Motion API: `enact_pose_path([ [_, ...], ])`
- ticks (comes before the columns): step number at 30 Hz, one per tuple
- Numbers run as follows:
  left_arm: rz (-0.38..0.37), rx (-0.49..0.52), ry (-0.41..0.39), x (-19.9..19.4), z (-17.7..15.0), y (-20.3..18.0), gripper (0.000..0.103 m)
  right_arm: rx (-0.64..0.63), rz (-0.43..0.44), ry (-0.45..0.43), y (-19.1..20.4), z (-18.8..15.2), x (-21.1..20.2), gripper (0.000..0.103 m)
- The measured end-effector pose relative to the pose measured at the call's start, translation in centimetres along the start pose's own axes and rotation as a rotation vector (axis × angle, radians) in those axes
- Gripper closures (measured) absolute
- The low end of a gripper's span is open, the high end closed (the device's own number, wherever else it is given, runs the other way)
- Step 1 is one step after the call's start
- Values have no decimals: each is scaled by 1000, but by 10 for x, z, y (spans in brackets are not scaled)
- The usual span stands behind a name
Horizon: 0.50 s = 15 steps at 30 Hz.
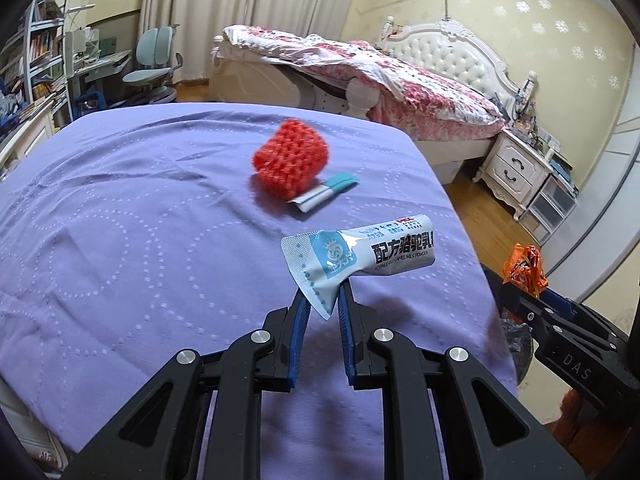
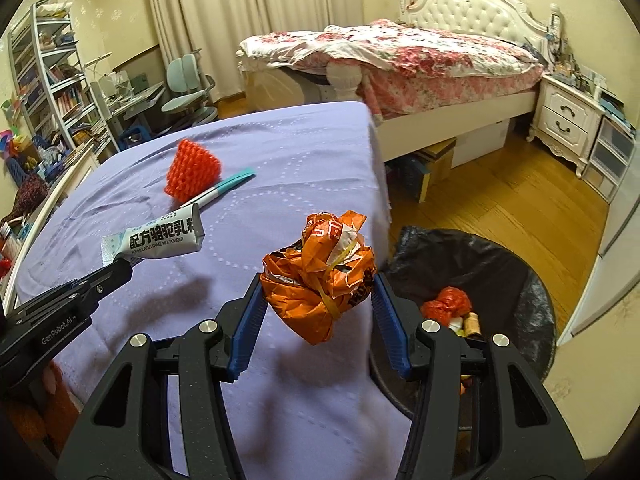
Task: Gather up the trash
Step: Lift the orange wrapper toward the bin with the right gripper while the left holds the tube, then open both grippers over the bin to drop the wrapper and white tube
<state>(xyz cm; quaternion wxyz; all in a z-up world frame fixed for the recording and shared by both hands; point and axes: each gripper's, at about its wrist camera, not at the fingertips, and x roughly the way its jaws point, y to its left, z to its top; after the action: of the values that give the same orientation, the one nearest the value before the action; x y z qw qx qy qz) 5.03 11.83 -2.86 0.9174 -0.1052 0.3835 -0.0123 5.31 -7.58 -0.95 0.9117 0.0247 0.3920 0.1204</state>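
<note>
My left gripper (image 1: 323,294) is shut on the corner of a white and blue camel milk powder sachet (image 1: 360,254) and holds it above the purple table (image 1: 140,240). The sachet also shows in the right wrist view (image 2: 156,240). My right gripper (image 2: 318,280) is shut on a crumpled orange wrapper (image 2: 320,276), held over the table's right edge; the wrapper also shows in the left wrist view (image 1: 524,266). A black-lined trash bin (image 2: 500,280) with trash inside stands on the floor right of the table.
A red foam fruit net (image 1: 290,158) and a teal and white wrapper strip (image 1: 326,192) lie on the table's far part. A bed (image 2: 400,56), nightstand (image 2: 568,116), desk chair (image 2: 188,80) and bookshelf (image 2: 48,80) stand beyond.
</note>
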Motion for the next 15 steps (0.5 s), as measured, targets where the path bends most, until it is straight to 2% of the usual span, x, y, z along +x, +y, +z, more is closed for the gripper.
enact_pose_path([
  [15, -88, 139, 25, 20, -8, -93, 85, 115, -91, -15, -74, -17, -17, 51],
])
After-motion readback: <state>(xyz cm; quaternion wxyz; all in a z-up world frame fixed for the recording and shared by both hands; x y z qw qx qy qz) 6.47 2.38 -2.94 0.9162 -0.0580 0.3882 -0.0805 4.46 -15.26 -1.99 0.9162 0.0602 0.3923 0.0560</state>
